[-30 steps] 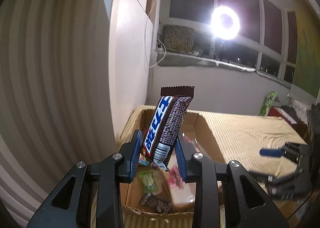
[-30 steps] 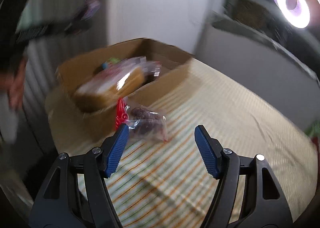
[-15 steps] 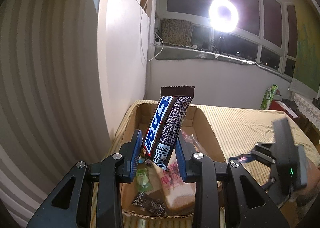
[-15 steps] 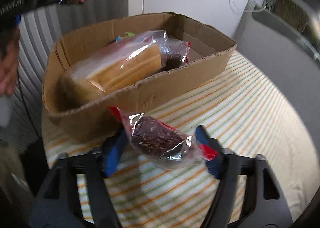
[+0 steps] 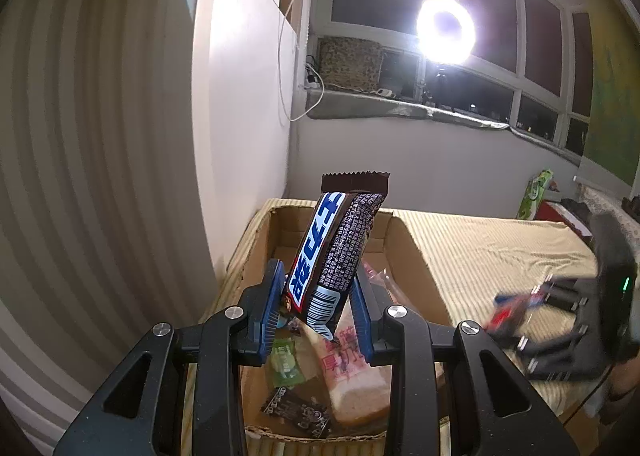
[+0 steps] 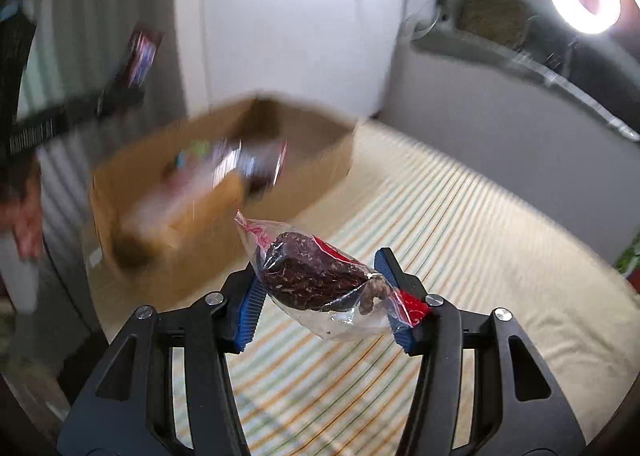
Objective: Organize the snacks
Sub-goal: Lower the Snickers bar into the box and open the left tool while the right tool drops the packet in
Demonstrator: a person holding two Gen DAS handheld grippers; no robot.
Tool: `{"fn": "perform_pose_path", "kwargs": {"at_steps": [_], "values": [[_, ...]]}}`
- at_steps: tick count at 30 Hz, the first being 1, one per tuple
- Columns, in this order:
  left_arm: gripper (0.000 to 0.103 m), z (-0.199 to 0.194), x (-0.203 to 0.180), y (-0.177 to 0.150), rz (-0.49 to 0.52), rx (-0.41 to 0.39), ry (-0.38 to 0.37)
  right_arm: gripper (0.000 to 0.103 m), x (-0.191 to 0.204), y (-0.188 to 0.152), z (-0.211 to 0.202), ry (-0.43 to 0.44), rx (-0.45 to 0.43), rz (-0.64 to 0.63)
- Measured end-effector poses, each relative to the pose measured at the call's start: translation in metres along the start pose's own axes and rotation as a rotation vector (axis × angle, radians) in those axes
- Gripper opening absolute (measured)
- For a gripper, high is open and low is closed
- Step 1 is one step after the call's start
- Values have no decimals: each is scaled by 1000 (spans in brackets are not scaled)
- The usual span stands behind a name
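Observation:
My left gripper (image 5: pixel 316 274) is shut on a brown and blue chocolate bar (image 5: pixel 340 240), held upright above the near end of an open cardboard box (image 5: pixel 404 248). My right gripper (image 6: pixel 320 268) has its jaws closing on a clear bag with a dark snack and red trim (image 6: pixel 316 280). Both pads press the bag, which hangs above the striped sheet (image 6: pixel 460 236). The box (image 6: pixel 316 184) is blurred, to the left beyond the bag. In the left wrist view the right gripper (image 5: pixel 520 304) is a blur at the right.
Inside the box lie a wrapped loaf of bread (image 5: pixel 352 376), a green candy (image 5: pixel 286 362) and a dark packet (image 5: pixel 296 410). The box stands at the bed's left edge beside a white wall (image 5: pixel 240 116). A ring light (image 5: pixel 446 30) glares at the window.
The right gripper's jaws closed around the clear bag and lifted it off the striped sheet. The left gripper stayed over the box with the chocolate bar.

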State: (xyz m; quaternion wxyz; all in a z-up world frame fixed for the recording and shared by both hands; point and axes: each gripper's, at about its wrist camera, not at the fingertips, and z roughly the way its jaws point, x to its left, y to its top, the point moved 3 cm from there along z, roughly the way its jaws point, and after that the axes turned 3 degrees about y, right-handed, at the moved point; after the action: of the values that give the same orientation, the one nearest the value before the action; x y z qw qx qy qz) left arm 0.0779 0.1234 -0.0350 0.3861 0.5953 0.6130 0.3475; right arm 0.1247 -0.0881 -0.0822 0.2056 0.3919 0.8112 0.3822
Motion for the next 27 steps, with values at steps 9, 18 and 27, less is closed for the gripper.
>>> {"fn": "perform_pose_path", "kwargs": {"at_steps": [9,18,27], "values": [[30,-24,17,37,-2,-100,-6,56,27,78,-25,13,-125,-40],[32,9,28,-8,-18,48,-7,66,58,96,70,106,-18,-43],[81,-4,42,-14,-61,20,71,103,52,81,24,-26,-205,59]]}}
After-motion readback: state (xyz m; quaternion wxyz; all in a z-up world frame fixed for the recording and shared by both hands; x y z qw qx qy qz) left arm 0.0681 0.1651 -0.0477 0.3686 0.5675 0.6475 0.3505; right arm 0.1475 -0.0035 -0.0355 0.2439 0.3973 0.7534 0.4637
